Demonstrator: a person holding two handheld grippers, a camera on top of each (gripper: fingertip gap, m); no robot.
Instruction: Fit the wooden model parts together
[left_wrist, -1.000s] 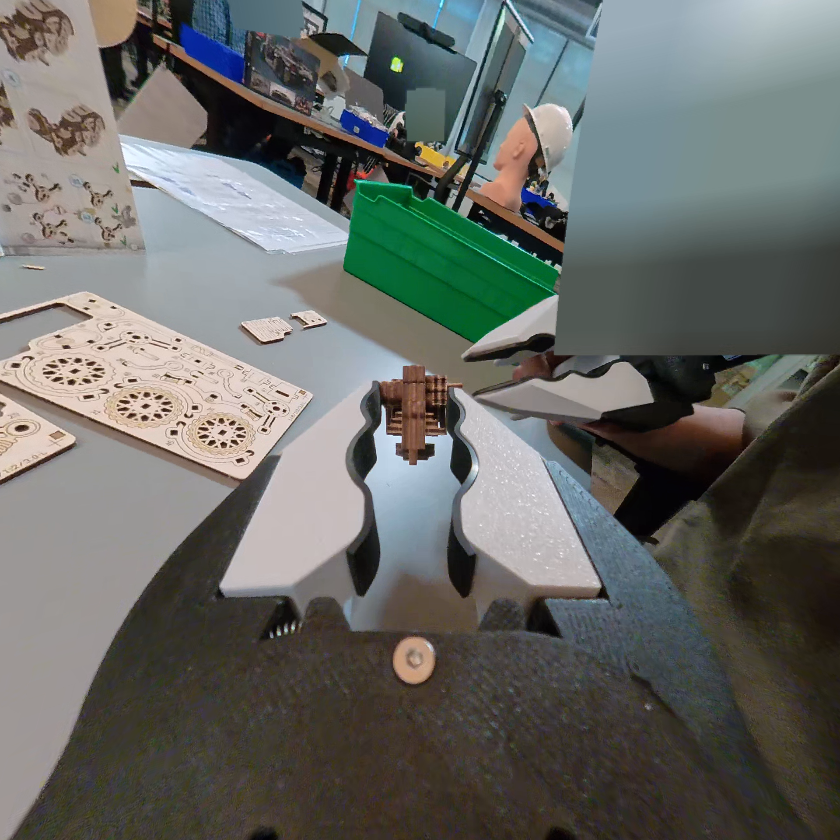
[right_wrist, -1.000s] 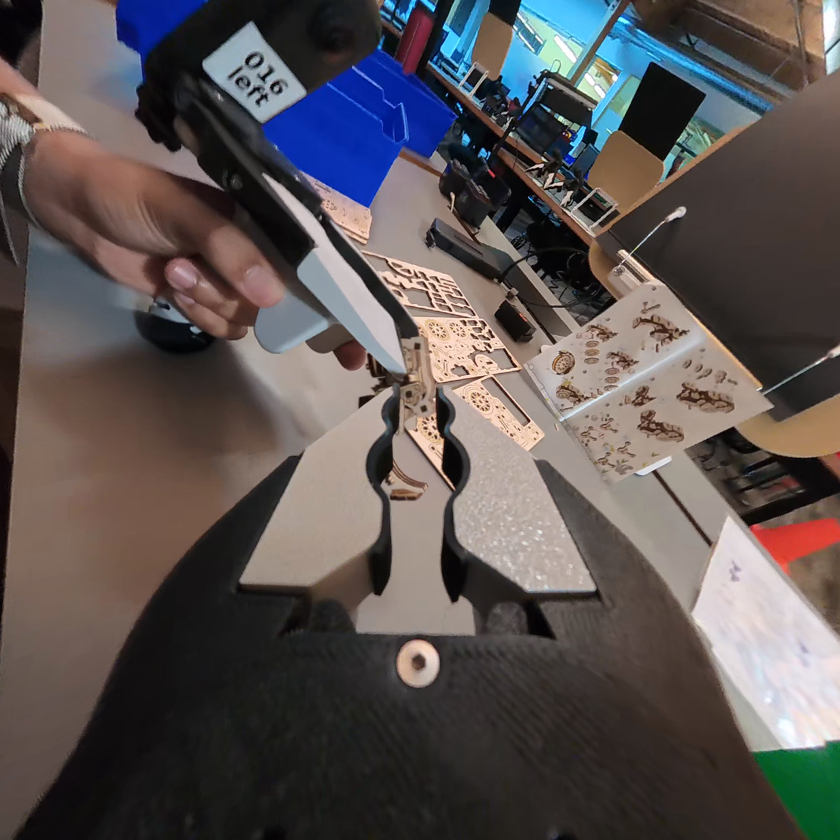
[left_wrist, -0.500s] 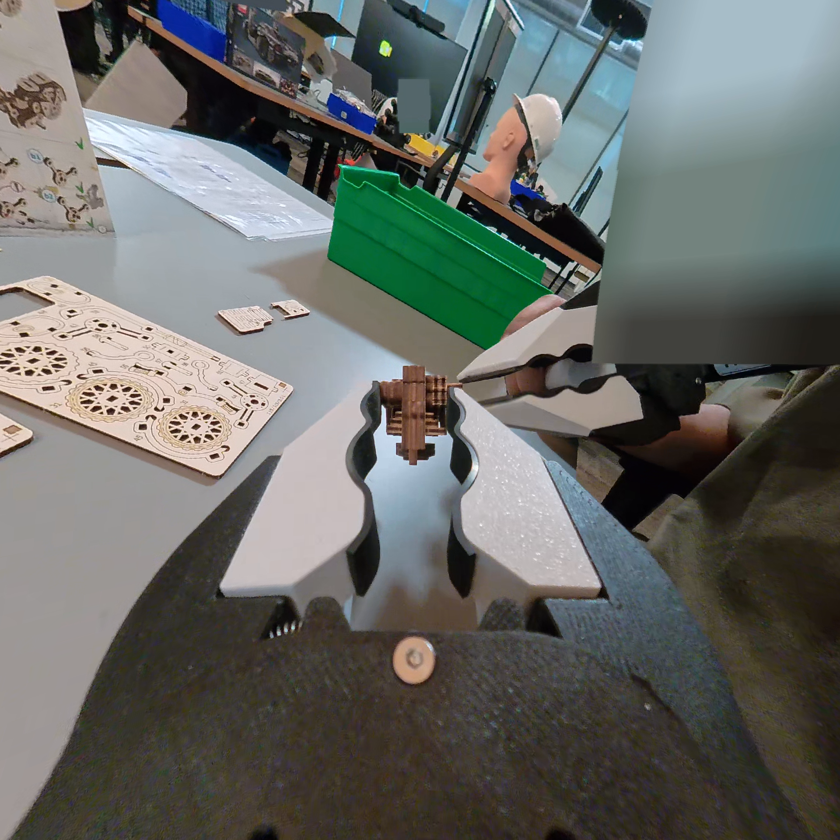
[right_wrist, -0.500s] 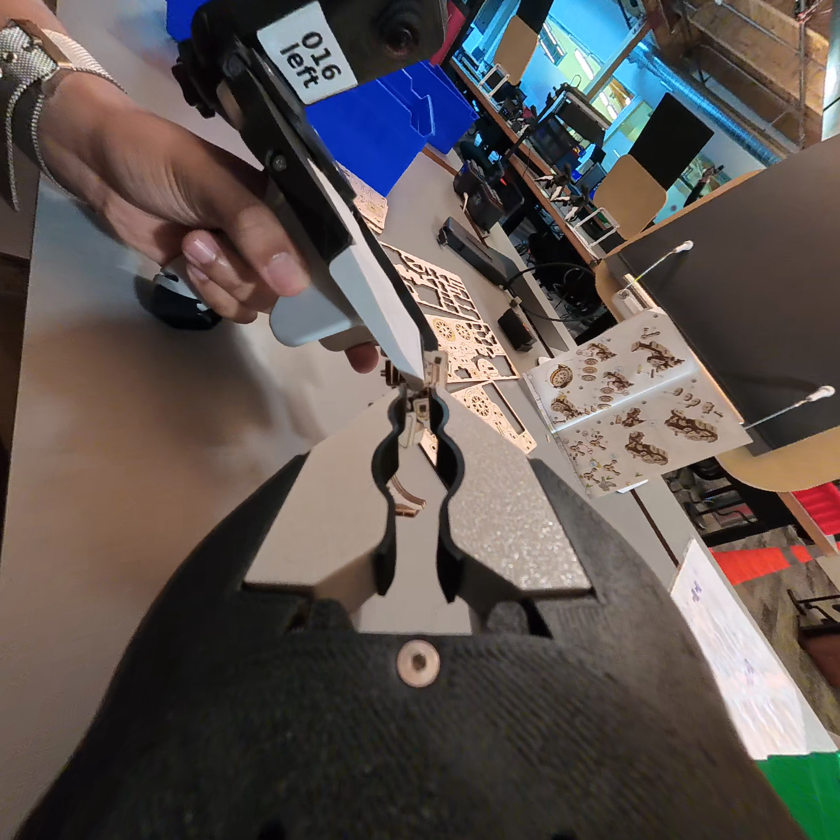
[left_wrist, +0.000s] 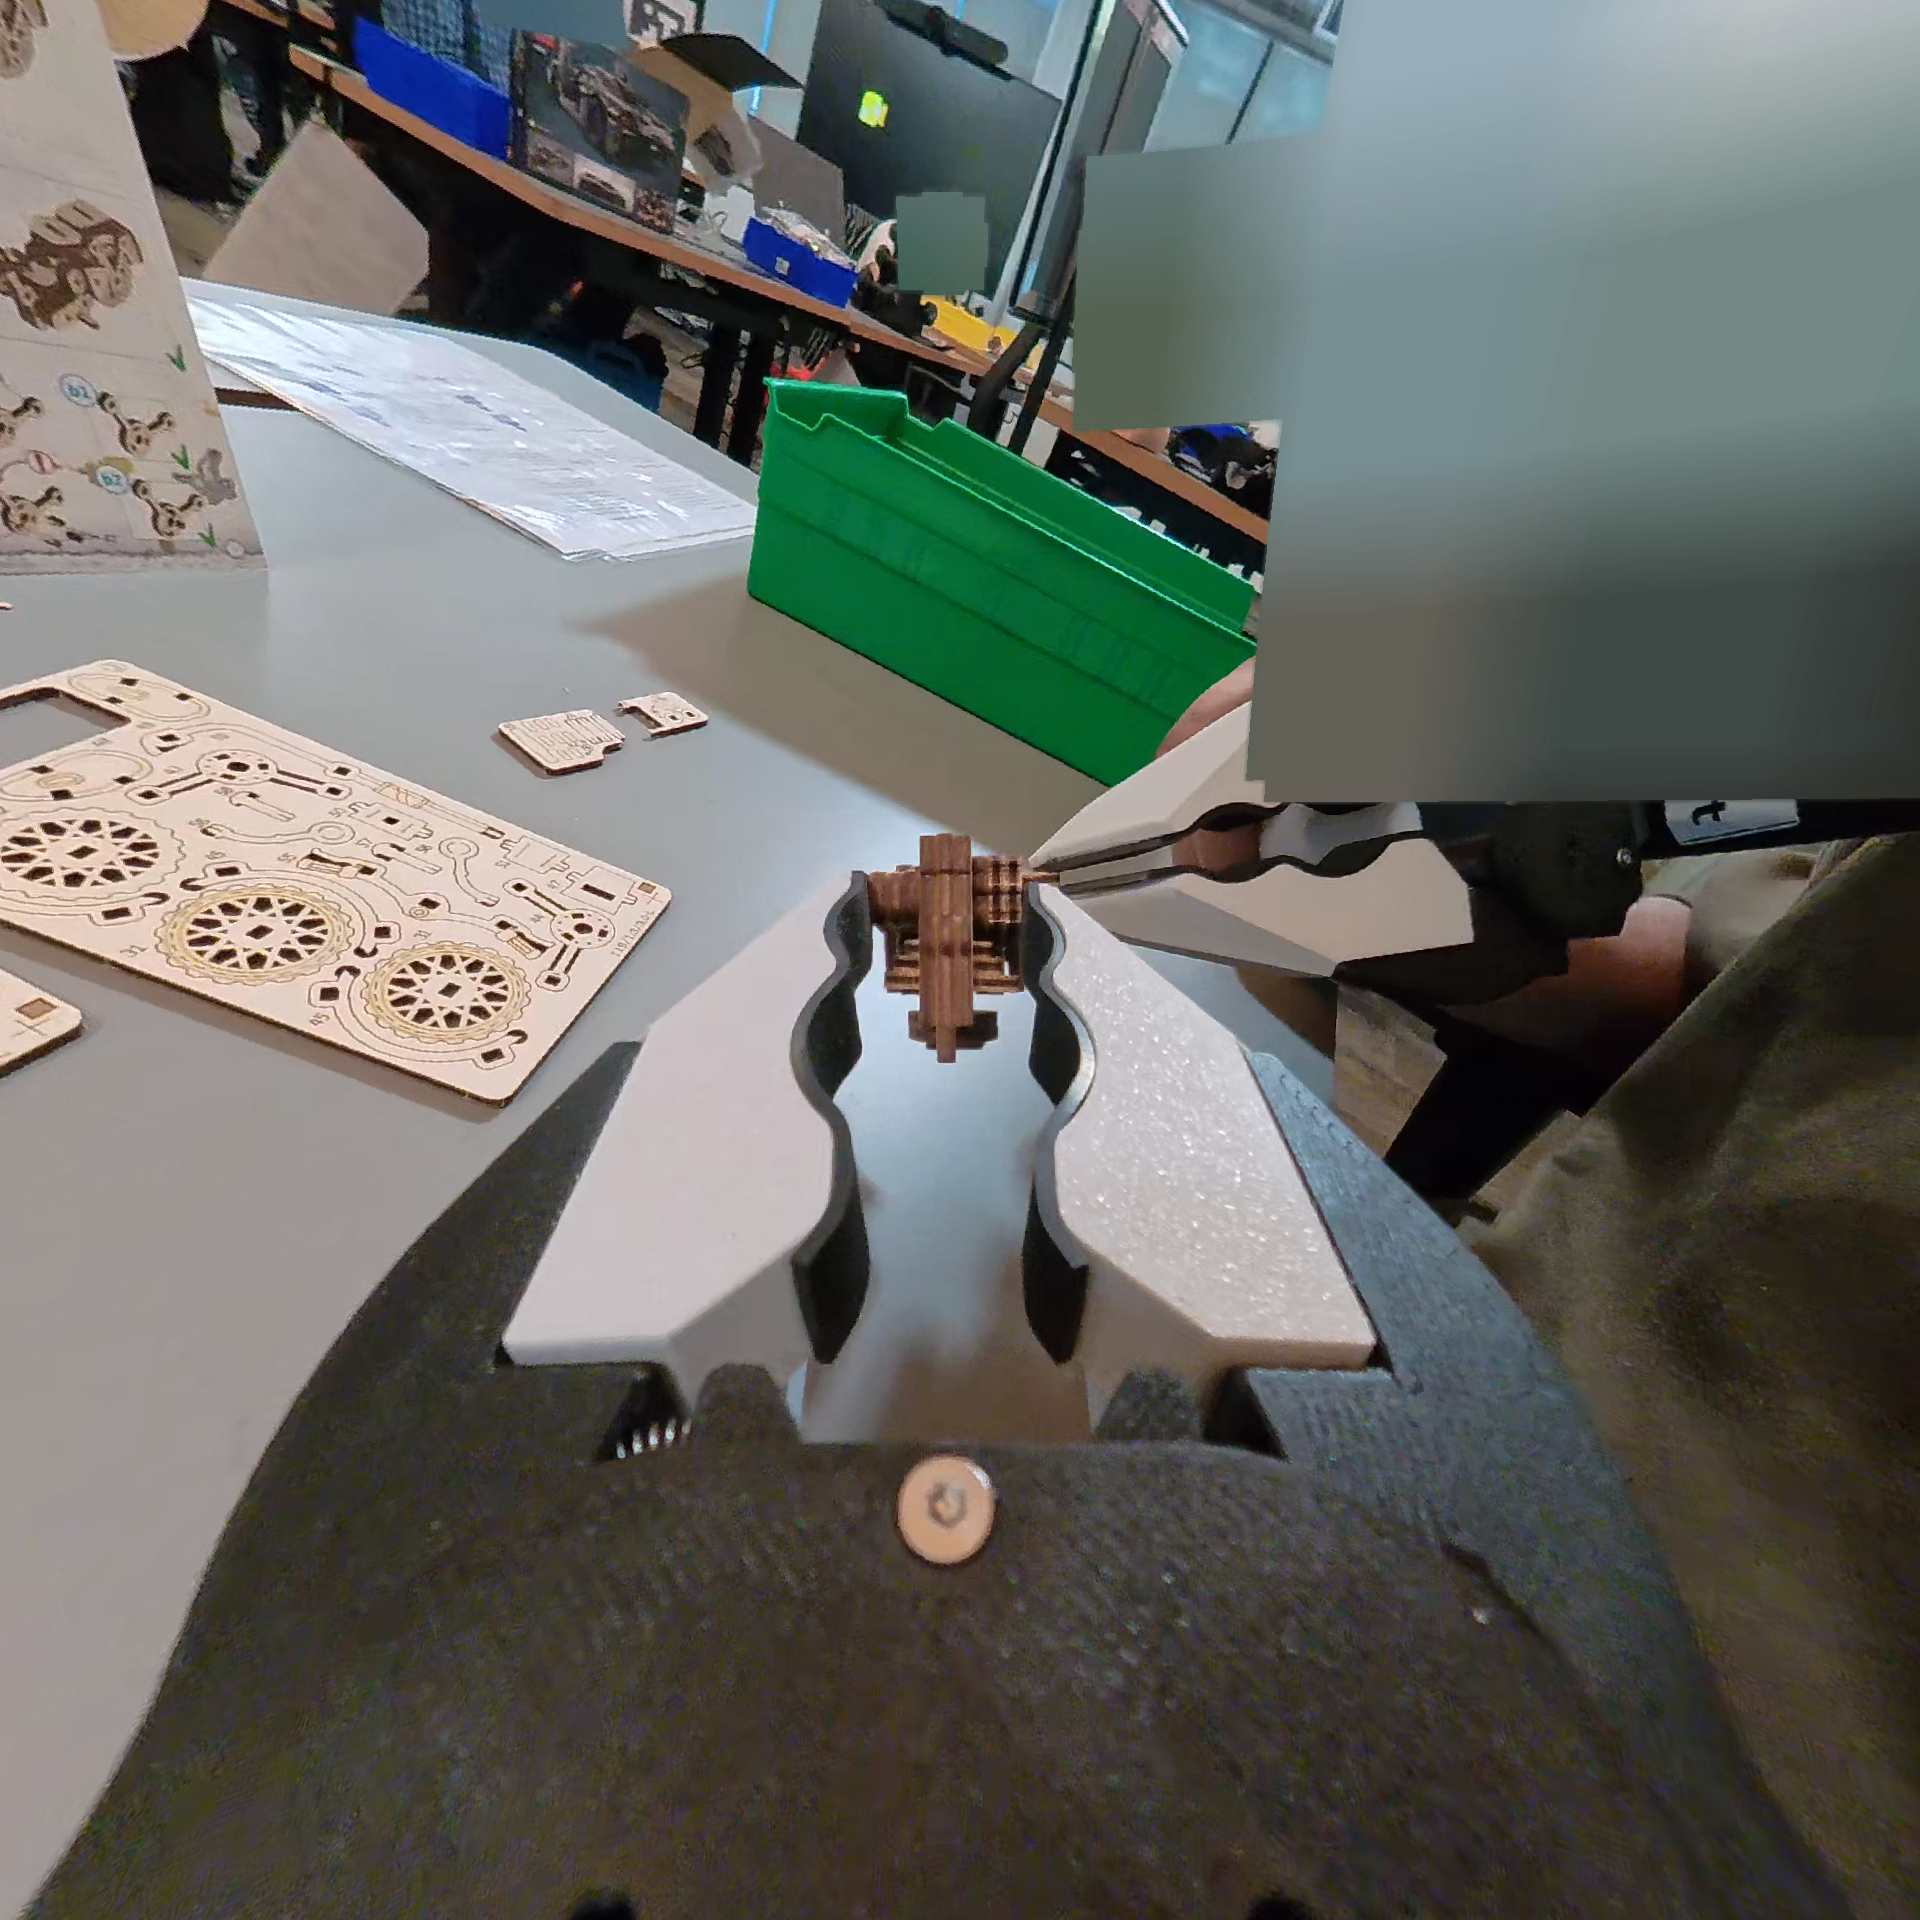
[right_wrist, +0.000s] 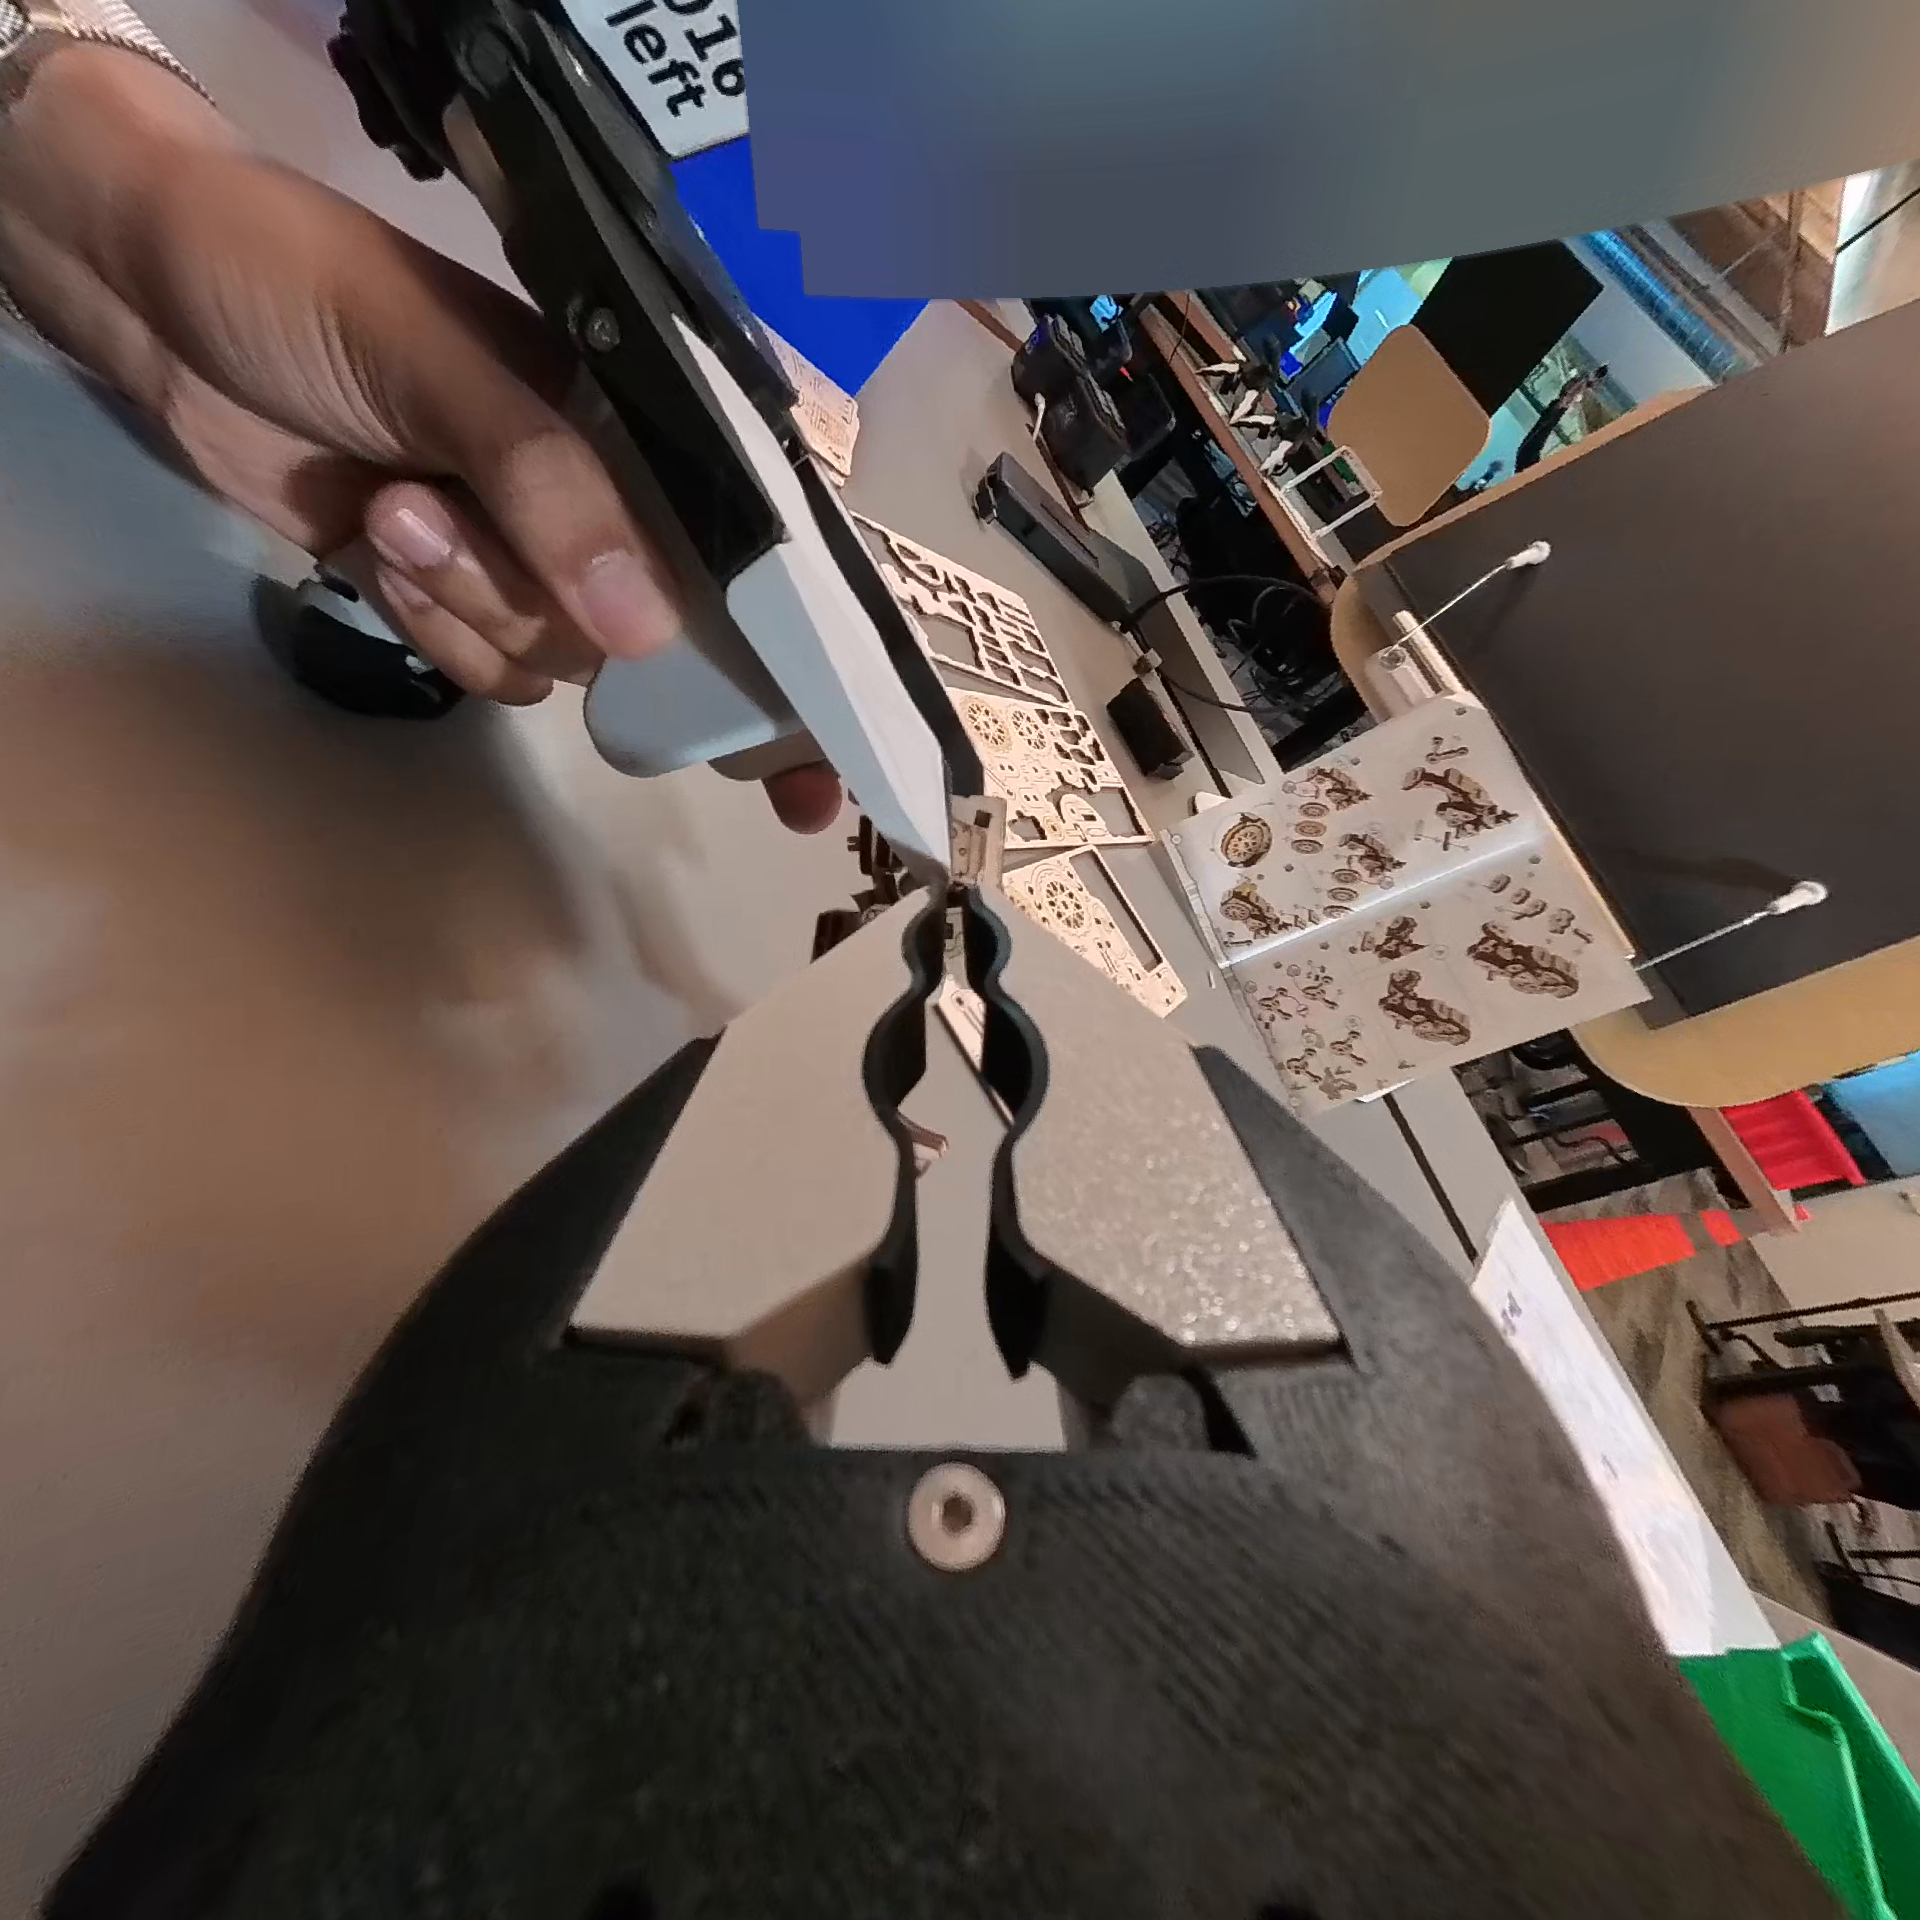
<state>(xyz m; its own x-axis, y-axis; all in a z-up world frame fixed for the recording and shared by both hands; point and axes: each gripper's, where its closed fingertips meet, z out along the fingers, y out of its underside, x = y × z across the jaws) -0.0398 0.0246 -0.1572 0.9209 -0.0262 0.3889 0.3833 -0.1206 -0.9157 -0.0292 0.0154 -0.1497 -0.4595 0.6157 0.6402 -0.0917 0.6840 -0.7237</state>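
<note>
Here the grey counter (left_wrist: 312, 1195) carries everything: a green bin (left_wrist: 987, 582) toward its far right edge, a propped instruction sheet (left_wrist: 94, 343) at the far left, flat papers (left_wrist: 468, 436) near the far edge behind it. A pale wooden parts sheet (left_wrist: 291, 894) with wheel cut-outs lies flat toward the left edge, with two small loose pieces (left_wrist: 603, 727) between it and the bin.

The left claw (left_wrist: 943, 914) is closed partway on a small dark brown model (left_wrist: 948, 935), gripped between its tips and held up above the counter. The right claw (left_wrist: 1044, 875) comes in from the right, its tips nearly together and touching the model's right side; a thin part seems pinched there, too small to tell.

In the right wrist view the right claw (right_wrist: 954, 902) is almost closed, a small pale piece (right_wrist: 977, 836) right at its tips, meeting the left claw's tip. A hand (right_wrist: 343, 416) holds the left claw
</note>
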